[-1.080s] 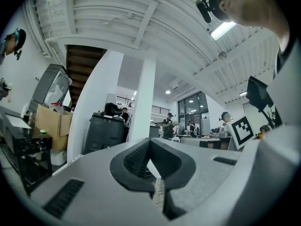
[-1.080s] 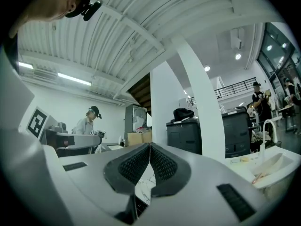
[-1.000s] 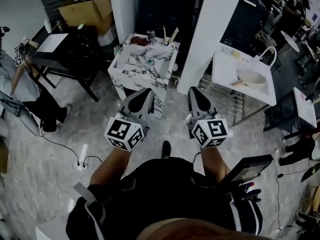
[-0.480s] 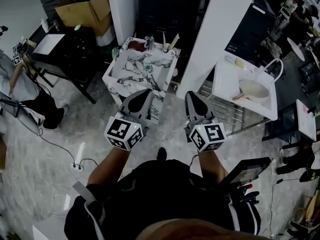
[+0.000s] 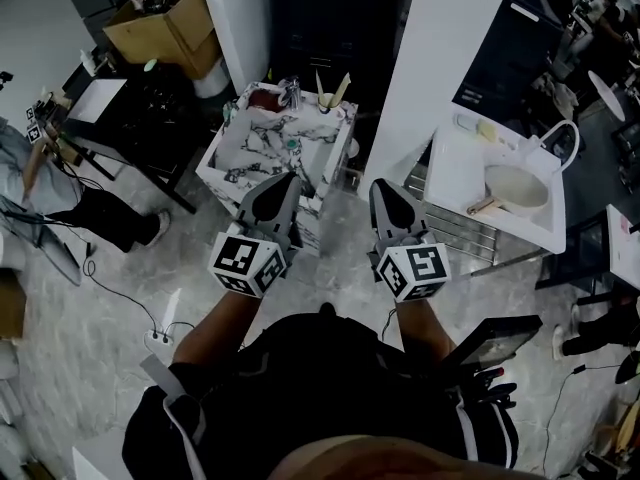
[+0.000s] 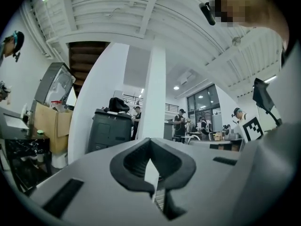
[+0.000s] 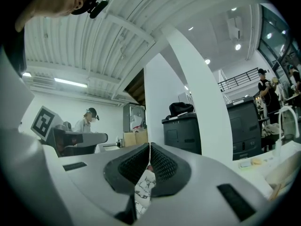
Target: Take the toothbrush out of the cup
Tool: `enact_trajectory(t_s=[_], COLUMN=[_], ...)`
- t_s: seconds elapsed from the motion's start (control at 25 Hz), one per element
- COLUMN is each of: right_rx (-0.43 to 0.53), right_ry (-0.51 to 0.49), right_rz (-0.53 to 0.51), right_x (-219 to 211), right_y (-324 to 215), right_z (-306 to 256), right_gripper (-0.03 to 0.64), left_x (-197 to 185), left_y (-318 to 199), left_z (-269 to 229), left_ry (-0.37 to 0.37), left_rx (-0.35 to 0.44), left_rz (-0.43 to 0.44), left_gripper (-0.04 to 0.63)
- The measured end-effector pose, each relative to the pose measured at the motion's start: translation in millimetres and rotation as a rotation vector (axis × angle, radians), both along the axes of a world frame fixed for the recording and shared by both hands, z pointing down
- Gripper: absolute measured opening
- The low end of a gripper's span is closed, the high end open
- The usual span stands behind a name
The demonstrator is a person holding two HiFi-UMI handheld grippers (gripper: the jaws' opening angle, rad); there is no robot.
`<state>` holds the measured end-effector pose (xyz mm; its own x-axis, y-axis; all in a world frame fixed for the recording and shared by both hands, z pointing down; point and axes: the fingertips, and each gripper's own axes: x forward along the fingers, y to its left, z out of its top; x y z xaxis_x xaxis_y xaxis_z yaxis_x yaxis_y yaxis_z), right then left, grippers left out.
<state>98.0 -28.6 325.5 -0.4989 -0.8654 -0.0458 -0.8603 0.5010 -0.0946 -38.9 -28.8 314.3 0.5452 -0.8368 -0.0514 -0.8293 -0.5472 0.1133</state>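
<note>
Both grippers are clamped fully shut with nothing in them. The left gripper (image 5: 283, 180) and right gripper (image 5: 384, 186) are smooth grey plastic shells tapering to a point, each with a black-and-white marker cube on the back. In the right gripper view the dark pads (image 7: 162, 166) have a fine mesh-like grip texture and meet edge to edge. Ahead of them there's a boxy bench (image 5: 262, 148) with a white, dark-veined marble look. The cup (image 5: 331, 104) stands at its far edge, well apart from both grippers, and the toothbrush (image 5: 342, 87) is in it. Two pale handles lean out in a V, but they're too small to make out bristles. The floor (image 5: 100, 298) is glossy grey stone-pattern tile.
</note>
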Motion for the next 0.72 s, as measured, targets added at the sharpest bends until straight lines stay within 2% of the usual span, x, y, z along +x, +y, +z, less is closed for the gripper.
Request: enact_trajectory(t_s=[0.36, 0.72], right_rx=[0.030, 0.011], right_ry=[-0.020, -0.007], right_rz=[-0.015, -0.015], right_x=[17, -1], right_y=[-30, -54], right_z=[1, 2], right_gripper=[0.023, 0.023], left_x=[20, 6], left_y=[-22, -45], left_z=[7, 16], left_ry=[-0.049, -0.027], left_rx=[-0.016, -0.035], left_rz=[-0.005, 0.005], left_gripper=[0.003, 0.003])
